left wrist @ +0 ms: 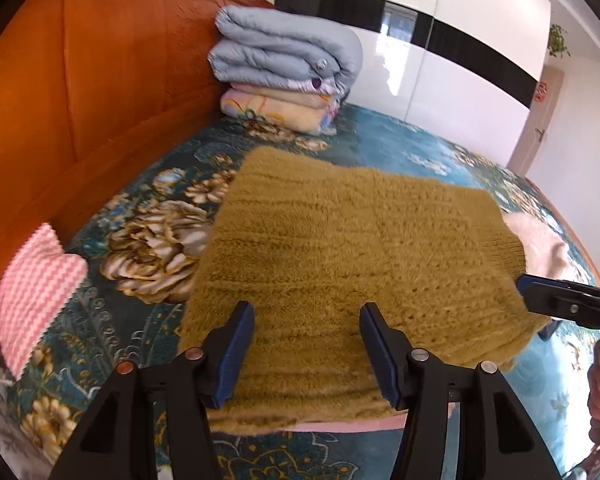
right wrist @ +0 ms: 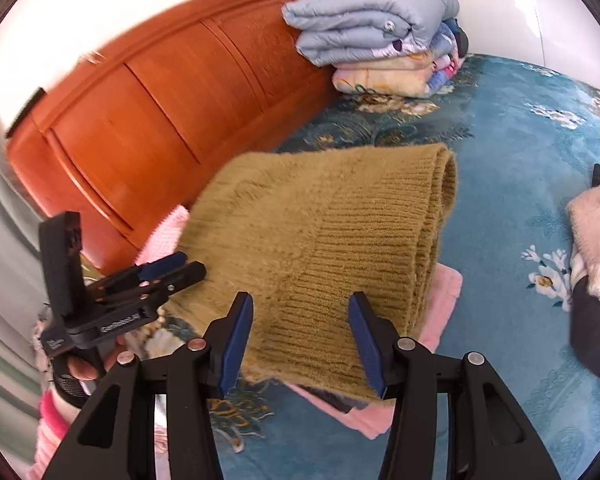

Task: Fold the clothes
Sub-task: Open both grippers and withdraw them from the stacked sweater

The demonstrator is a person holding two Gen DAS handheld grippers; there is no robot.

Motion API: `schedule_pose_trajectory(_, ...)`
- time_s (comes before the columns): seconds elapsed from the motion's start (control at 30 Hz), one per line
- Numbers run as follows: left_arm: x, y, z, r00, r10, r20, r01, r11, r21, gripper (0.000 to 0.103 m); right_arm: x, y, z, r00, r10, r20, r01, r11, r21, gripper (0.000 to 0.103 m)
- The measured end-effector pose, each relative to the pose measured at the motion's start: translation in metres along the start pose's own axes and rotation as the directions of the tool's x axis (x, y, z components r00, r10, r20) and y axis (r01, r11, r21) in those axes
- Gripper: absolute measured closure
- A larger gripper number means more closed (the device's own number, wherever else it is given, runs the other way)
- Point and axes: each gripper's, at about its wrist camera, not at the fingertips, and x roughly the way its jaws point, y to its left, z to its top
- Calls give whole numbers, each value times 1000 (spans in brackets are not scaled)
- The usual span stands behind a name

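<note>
A folded mustard knitted sweater (left wrist: pixel 340 256) lies on a folded pink garment (right wrist: pixel 440 304) on the bed; it also shows in the right wrist view (right wrist: pixel 320 248). My left gripper (left wrist: pixel 307 354) is open, its blue pads on either side of the sweater's near edge. My right gripper (right wrist: pixel 300 344) is open, its pads on either side of the sweater's ribbed hem. The right gripper also shows at the sweater's right edge in the left wrist view (left wrist: pixel 556 298), and the left gripper at its left edge in the right wrist view (right wrist: pixel 172 270).
The bed has a teal floral cover (left wrist: pixel 400 148) and an orange wooden headboard (left wrist: pixel 100 92). Folded quilts (left wrist: pixel 284 68) are stacked by the headboard. A pink-and-white striped cloth (left wrist: pixel 36 296) lies at left. Pale pink and dark clothes (right wrist: pixel 596 264) lie at right.
</note>
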Motion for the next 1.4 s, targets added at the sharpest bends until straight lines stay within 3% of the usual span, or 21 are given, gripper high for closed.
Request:
schedule_pose_trajectory(0.17, -30, -21, -30, 995, 41, 94, -42, 999, 13, 42, -29, 8, -25, 998, 2, 70, 3, 998, -66, 52)
schedule_pose_trajectory(0.23, -36, -30, -45, 991, 59, 117, -61, 998, 13, 36, -35, 11, -38, 996, -3, 89, 11, 996, -83, 41)
schedule_pose_trajectory(0.4, -34, -38, -67, 994, 66, 92, -65, 998, -11, 27, -27, 21, -63, 996, -64, 65, 73, 986, -150, 38)
schedule_pose_trajectory(0.47, -34, -38, -72, 995, 44, 89, -41, 998, -38, 18, -24, 22, -69, 996, -65, 56, 73, 985, -158, 30)
schedule_pose_trajectory(0.57, -31, -37, -83, 995, 39, 93, -32, 997, -77, 8, -18, 24, -78, 996, -77, 45, 83, 982, -172, 29)
schedule_pose_trajectory(0.63, -27, -38, -92, 994, 44, 104, -33, 994, -104, 0, -13, 24, -83, 995, -94, 39, 99, 978, -182, 22)
schedule_pose_trajectory(0.9, -13, -45, -114, 986, 100, 133, -82, 987, -139, 0, -1, 22, -97, 990, -143, 8, 141, 967, -212, 17)
schedule_pose_trajectory(1.0, -9, -48, -116, 985, 124, 119, -108, 986, -130, 0, 0, 19, -98, 990, -142, 16, 142, 969, -204, 0)
schedule_pose_trajectory(1.4, 5, -54, -123, 985, 150, 85, -138, 982, -130, 0, 10, 9, -100, 981, -194, 12, 193, 961, -197, 0)
